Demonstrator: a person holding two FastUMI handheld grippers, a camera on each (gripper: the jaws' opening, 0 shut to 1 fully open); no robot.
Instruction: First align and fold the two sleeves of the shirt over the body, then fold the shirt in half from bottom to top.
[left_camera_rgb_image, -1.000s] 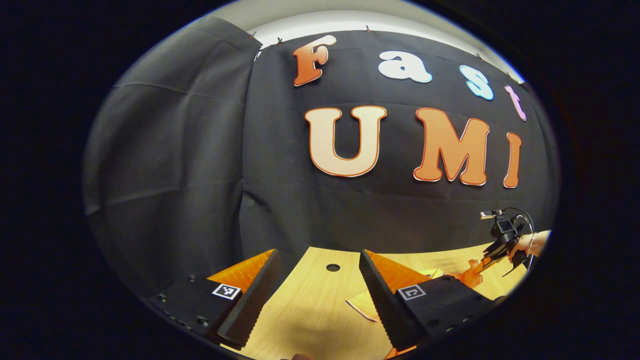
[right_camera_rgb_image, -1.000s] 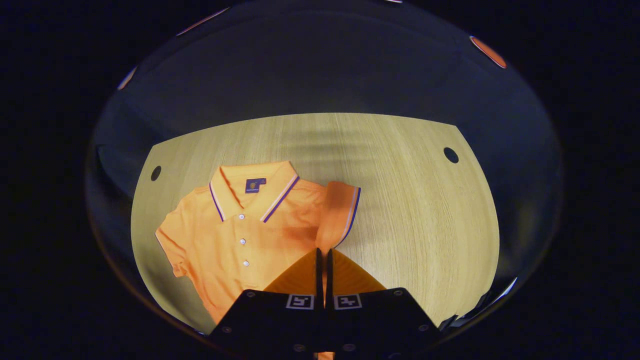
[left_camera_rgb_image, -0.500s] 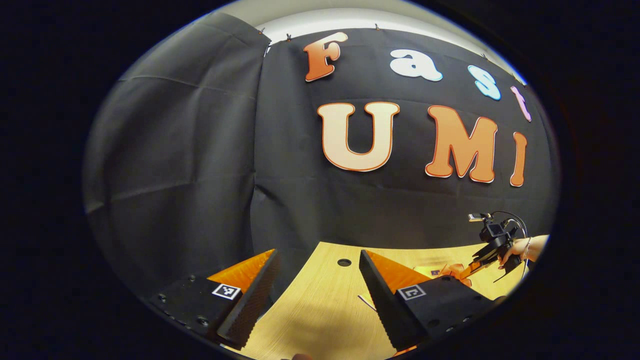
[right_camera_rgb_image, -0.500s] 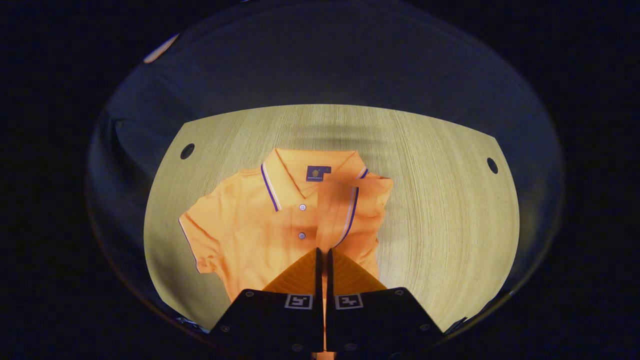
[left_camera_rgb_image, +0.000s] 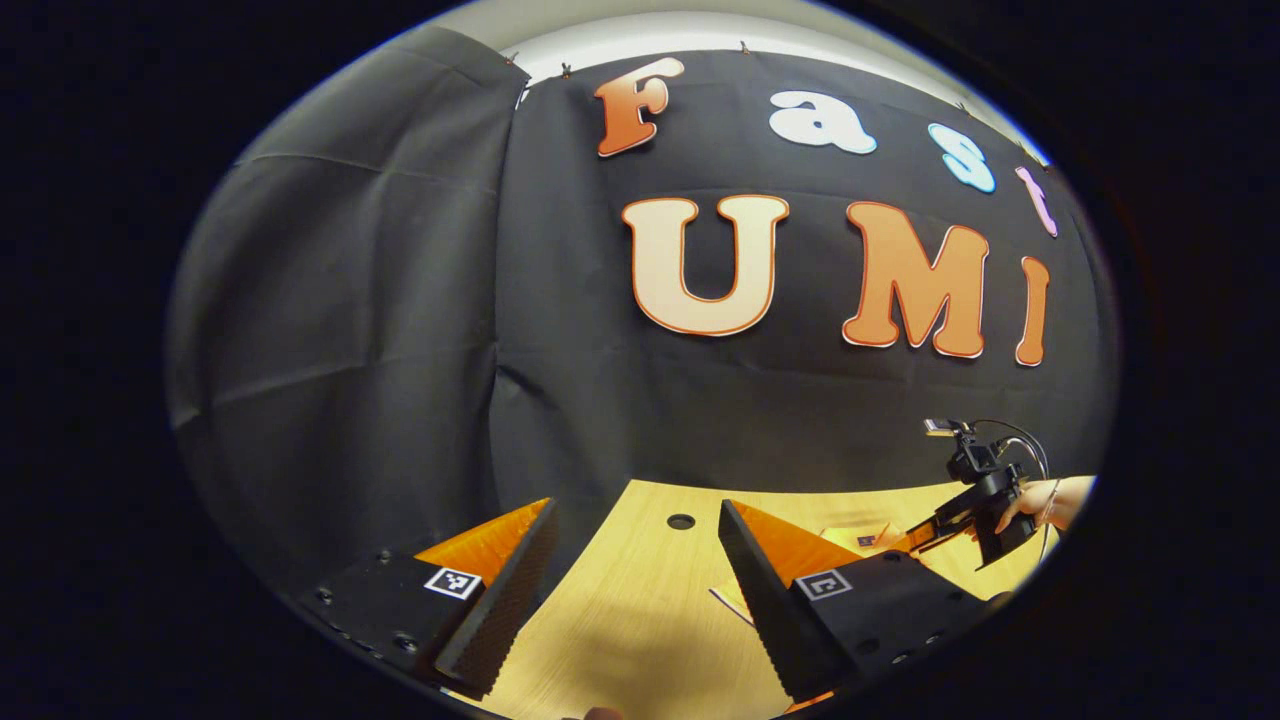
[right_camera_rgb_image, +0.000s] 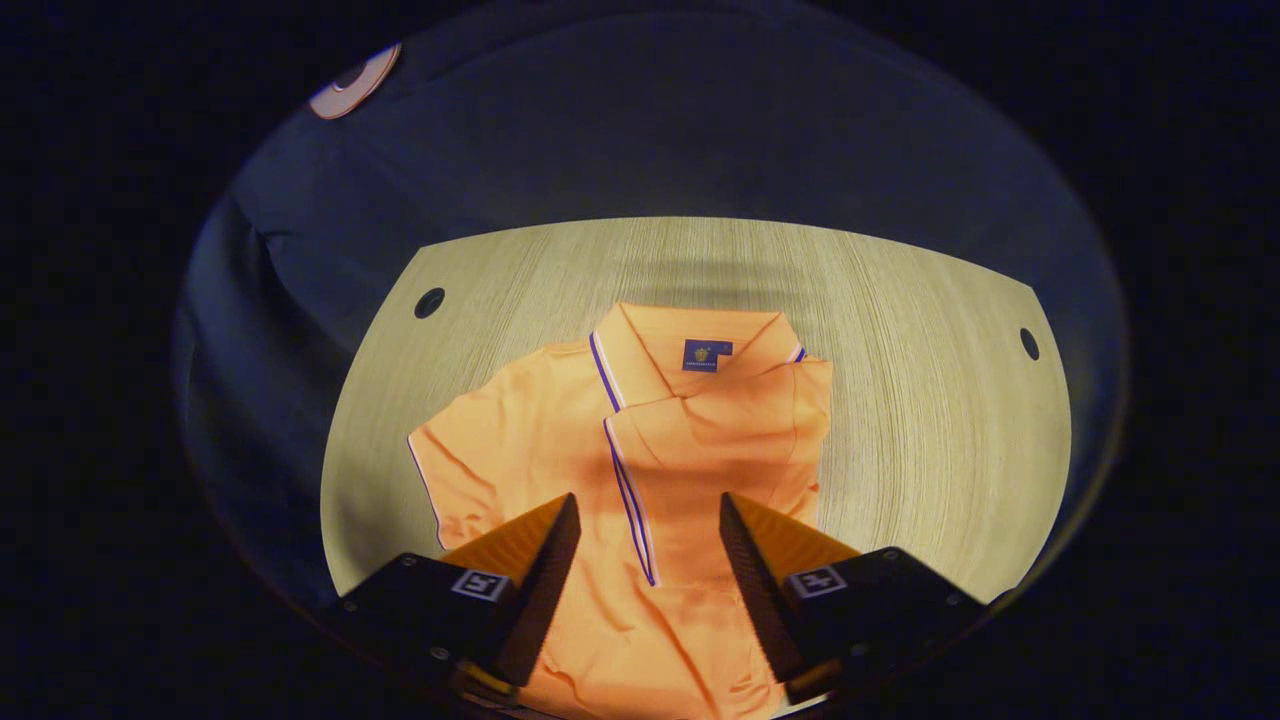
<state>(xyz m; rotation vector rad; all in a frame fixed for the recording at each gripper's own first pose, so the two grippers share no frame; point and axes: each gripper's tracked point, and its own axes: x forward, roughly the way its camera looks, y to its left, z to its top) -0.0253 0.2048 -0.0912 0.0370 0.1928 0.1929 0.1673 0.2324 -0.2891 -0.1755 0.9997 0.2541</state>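
- Hovering spread wide and gripping nothing: right gripper (right_camera_rgb_image: 648, 560), poised above the front of the orange shirt (right_camera_rgb_image: 540, 470).
- Hanging equally wide apart and empty: left gripper (left_camera_rgb_image: 630, 590), low over bare tabletop, pointing at the booth wall.
- Showing far off in the left gripper view: right gripper (left_camera_rgb_image: 950, 520) in a hand (left_camera_rgb_image: 1040, 500), over the shirt's edge.
- Lying flat on the wooden table (right_camera_rgb_image: 930, 420), collar (right_camera_rgb_image: 690, 350) away from the camera: the shirt, with one striped-cuff sleeve (right_camera_rgb_image: 700, 440) already folded across the chest.
- Sticking out sideways, not yet folded: the other sleeve (right_camera_rgb_image: 445, 480).
- Judging the fabric soft, light and limp, likely sagging and creasing when lifted, with little risk of slipping from ridged fingers.
- Suggesting a pinch on the free sleeve's striped cuff edge, taking one layer only.
- Advising a low carry across the body, so the fold lands smooth.
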